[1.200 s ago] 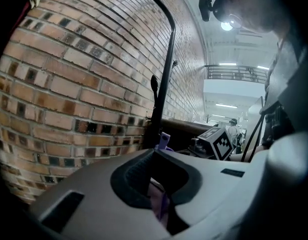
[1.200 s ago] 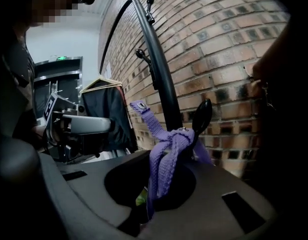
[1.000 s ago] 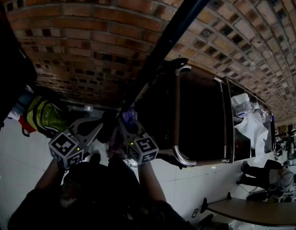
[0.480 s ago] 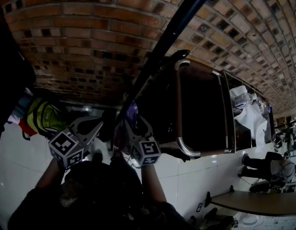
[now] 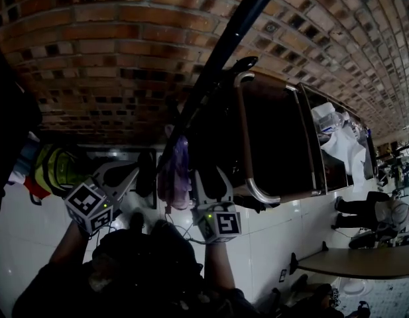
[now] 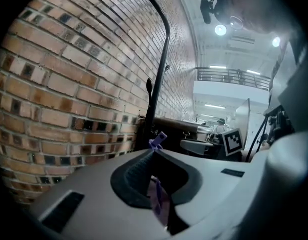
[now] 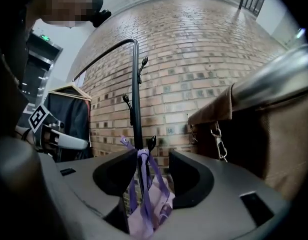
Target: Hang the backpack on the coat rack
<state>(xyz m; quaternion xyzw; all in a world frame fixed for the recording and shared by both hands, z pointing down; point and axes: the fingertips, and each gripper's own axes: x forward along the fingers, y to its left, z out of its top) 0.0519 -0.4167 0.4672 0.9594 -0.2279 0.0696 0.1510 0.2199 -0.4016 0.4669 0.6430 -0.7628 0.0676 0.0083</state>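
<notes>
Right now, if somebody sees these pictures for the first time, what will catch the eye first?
The small purple backpack stands out most: it hangs by its straps at a low hook of the black coat rack, against the brick wall. The right gripper is just in front of it, its jaws opening, with the straps between them but not pinched.

Dim and underexposed in the head view, lower frame nearly black. Heavy fisheye bowing of the brick wall (image 5: 124,45) (corners vignetted). Glaring ceiling lamps (image 6: 220,30) upper right in the left gripper view.
</notes>
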